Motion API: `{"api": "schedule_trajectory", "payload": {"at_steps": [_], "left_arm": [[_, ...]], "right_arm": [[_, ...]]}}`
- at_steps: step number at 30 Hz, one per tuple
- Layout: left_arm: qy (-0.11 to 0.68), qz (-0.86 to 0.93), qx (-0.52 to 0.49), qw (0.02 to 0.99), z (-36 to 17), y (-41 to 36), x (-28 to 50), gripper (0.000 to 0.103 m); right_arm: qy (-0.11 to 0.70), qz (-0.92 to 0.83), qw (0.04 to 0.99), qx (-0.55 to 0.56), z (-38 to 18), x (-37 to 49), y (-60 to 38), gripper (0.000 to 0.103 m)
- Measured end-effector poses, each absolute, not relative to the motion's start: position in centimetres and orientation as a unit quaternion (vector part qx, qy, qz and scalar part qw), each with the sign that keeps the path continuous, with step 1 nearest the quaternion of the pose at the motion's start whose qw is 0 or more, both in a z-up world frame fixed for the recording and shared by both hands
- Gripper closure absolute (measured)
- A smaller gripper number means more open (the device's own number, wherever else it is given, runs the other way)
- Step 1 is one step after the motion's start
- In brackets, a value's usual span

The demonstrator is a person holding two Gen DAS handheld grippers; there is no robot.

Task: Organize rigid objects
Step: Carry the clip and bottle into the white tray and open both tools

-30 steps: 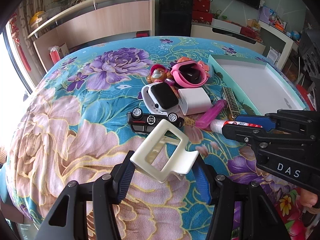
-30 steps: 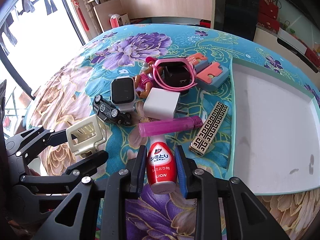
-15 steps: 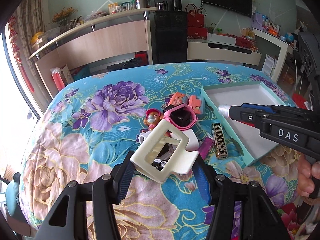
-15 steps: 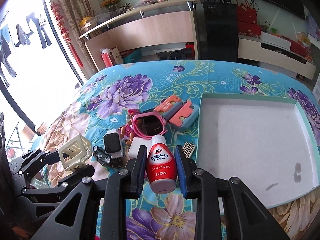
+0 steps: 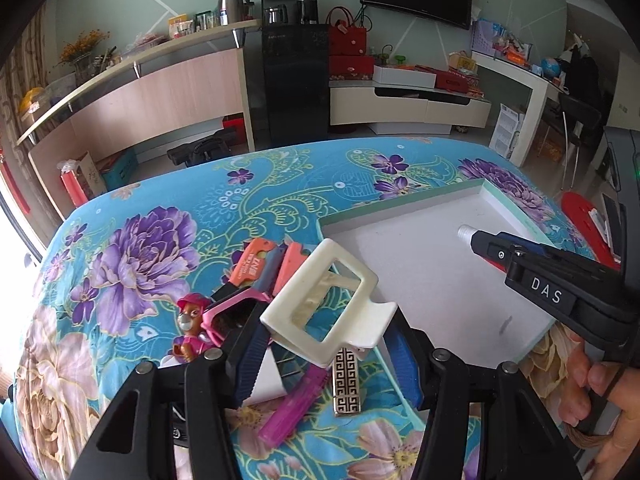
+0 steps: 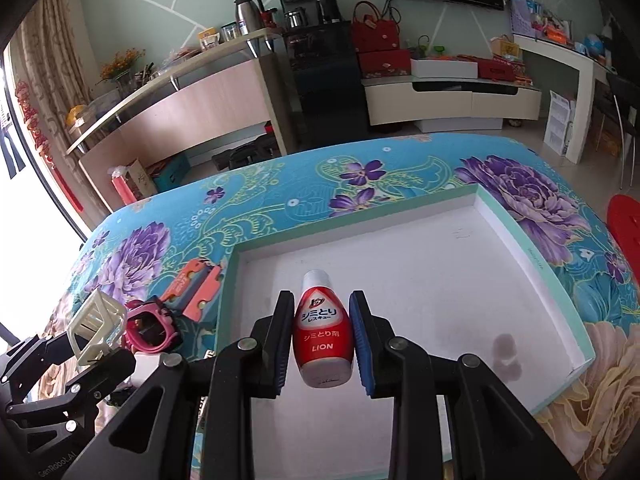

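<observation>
My left gripper (image 5: 328, 336) is shut on a cream hair claw clip (image 5: 326, 300) and holds it in the air above the pile, near the left rim of the white tray (image 5: 432, 280). It also shows in the right wrist view (image 6: 96, 330). My right gripper (image 6: 322, 334) is shut on a small red and white LION bottle (image 6: 322, 332) and holds it over the tray's floor (image 6: 440, 280). In the left wrist view the bottle's white cap (image 5: 466, 232) sticks out over the tray.
On the flowered cloth left of the tray lie a pink watch case (image 5: 232, 312), a toy pup figure (image 5: 192, 328), orange clips (image 5: 256, 266), a pink tube (image 5: 294, 410), a patterned bar (image 5: 347, 380) and a white block (image 5: 268, 384). Shelves and cabinets stand beyond the table.
Both grippers rose and moved right with their loads. The bottle went from above the pile to over the tray. The claw clip now hangs near the tray's left rim.
</observation>
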State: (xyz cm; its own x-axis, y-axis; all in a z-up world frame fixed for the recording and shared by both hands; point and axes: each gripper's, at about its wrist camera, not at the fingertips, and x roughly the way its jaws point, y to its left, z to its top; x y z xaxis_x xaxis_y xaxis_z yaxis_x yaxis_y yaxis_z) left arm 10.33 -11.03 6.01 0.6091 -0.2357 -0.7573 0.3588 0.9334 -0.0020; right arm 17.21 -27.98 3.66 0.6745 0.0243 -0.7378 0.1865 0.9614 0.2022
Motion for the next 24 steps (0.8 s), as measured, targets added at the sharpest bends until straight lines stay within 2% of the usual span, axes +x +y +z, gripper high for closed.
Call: {"api": "schedule_trajectory", "payload": {"at_steps": [10,24], "left_arm": [[0.429,-0.179,0.088,0.881,3.5,-17.8,13.6,0.043],[0.466,-0.144,0.077,0.870,0.7,-19.0,16.5,0.043]], "right_arm": [[0.405,-0.107,0.901,0.112,1.9,17.1,-32.8,0.074],[0.420,-0.112,0.891,0.127,0.5,17.4,-34.5,0.074]]}}
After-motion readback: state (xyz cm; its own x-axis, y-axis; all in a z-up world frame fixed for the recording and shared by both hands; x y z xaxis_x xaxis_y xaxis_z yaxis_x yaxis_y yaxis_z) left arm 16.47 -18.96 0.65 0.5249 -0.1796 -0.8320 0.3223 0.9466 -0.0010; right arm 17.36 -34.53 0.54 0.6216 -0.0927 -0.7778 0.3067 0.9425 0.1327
